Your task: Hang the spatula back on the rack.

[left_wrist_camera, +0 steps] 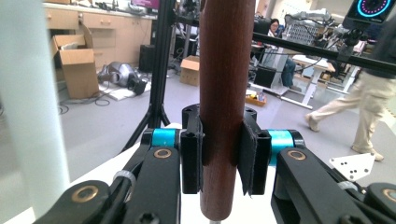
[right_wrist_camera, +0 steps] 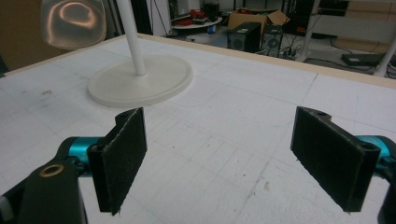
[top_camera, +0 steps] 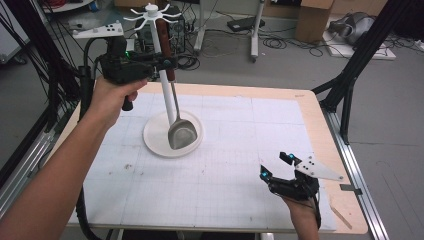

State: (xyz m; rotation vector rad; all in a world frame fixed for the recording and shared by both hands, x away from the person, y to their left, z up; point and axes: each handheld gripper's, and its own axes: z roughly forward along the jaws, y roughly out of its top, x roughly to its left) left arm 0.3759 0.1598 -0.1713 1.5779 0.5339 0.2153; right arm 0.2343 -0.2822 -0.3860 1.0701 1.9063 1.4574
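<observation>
Unlabelled brown spatula handle point(left_wrist_camera: 226, 93), no writing

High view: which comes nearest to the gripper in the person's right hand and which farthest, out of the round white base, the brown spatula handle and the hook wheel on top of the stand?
From the right gripper:
1. Round white base, table centre-left.
2. Brown spatula handle, higher, clamped in the left gripper.
3. Hook wheel, top of the stand.
</observation>
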